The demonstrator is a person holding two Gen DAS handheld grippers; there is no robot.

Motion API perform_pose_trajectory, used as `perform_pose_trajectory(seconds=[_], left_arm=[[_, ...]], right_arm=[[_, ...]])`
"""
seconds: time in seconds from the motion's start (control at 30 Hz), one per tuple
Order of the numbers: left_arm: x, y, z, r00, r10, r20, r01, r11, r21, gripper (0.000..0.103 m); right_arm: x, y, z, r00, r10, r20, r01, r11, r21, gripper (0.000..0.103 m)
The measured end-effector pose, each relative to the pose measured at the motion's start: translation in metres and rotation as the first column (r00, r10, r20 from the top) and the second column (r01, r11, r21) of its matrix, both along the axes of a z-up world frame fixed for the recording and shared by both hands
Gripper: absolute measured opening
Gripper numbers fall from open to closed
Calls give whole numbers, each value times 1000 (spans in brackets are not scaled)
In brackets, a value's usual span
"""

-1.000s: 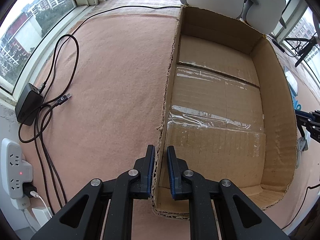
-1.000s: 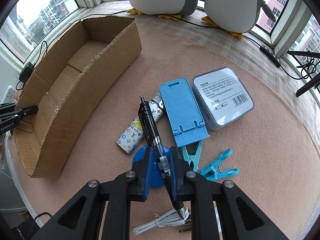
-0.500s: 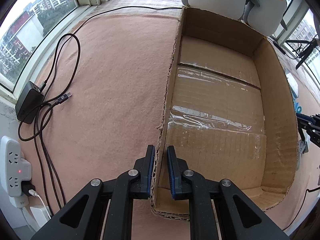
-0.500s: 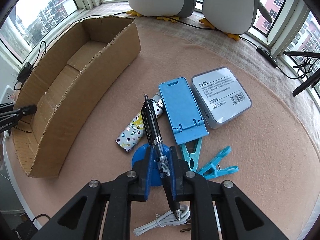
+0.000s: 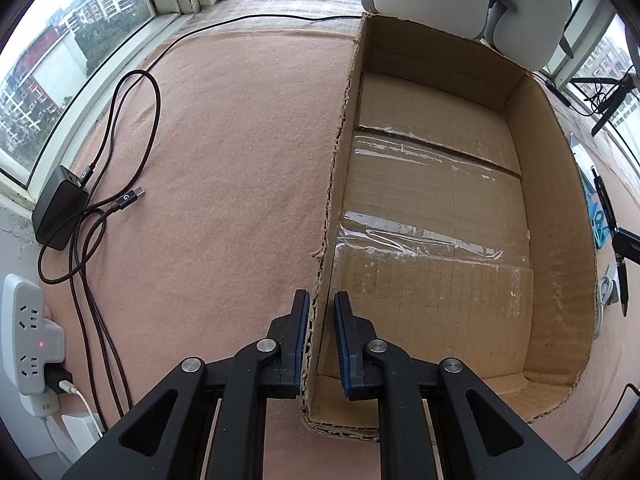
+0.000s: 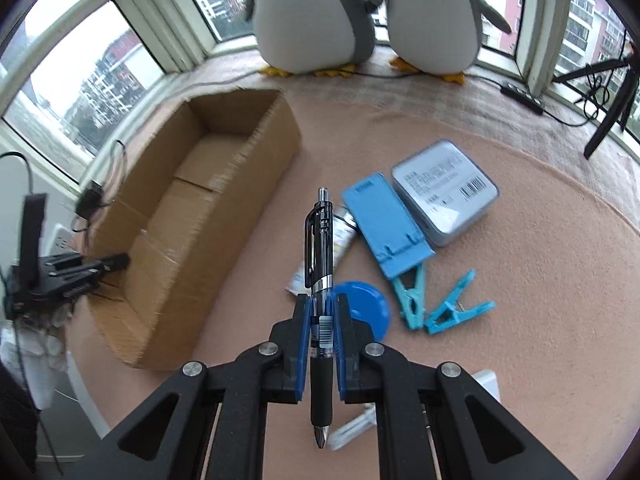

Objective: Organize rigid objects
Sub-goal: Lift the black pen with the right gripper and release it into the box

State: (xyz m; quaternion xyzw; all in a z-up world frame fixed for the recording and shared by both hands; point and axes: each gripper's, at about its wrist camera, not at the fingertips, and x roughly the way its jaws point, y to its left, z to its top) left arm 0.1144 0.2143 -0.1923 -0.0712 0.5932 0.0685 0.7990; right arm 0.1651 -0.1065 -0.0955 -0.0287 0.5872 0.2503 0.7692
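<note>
Both wrist views look steeply down, sharing the cardboard box [image 5: 440, 240].

Grey daylight comes through bay windows [image 6: 100, 76] curving round the far and left sides, apartment blocks [image 5: 36, 76] outside. A pinkish felt cover [image 5: 224, 168] spreads over the surface. Two plush penguins [image 6: 316, 16] stand at the far sill.

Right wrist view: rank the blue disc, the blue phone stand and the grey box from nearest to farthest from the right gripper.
1. Blue disc, just right of the right gripper fingers.
2. Blue phone stand, farther up and right.
3. Grey box, beyond the stand, farthest right.
</note>
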Motion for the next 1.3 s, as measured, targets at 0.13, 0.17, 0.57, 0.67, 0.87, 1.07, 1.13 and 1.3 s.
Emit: perform_pose_trajectory(seconds=[0.13, 0.17, 0.57, 0.67, 0.87, 1.07, 1.13, 1.3], left_arm=[[0, -2, 0, 1000, -3, 0, 3, 1000, 6, 13], [0, -2, 0, 1000, -3, 1, 3, 1000, 7, 13], [0, -3, 1, 1000, -4, 5, 4, 1000, 9, 13], [0, -3, 1, 1000, -4, 6, 4, 1000, 9, 13], [-1, -2, 1, 1000, -5, 5, 5, 1000, 9, 13], [0, -3, 2, 1000, -6, 5, 6, 1000, 11, 13], [0, -3, 2, 1000, -6, 5, 6, 1000, 11, 13], [0, -4, 3, 1000, -12, 4, 12, 1000, 21, 13]], right_arm=[[-7, 25, 25, 999, 34, 28, -36, 996, 78, 10], [-8, 33, 28, 999, 40, 30, -43, 994, 96, 10], [-7, 113, 36, 997, 77, -5, -74, 977, 197, 10], [-6, 121, 31, 997, 76, -14, -72, 978, 197, 10], [-2, 129, 21, 997, 69, -30, -63, 980, 191, 10], [-1, 135, 18, 996, 82, -25, -77, 981, 180, 10], [-2, 137, 18, 995, 99, -23, -93, 980, 178, 12], [-5, 134, 23, 997, 79, 21, -81, 985, 152, 53]])
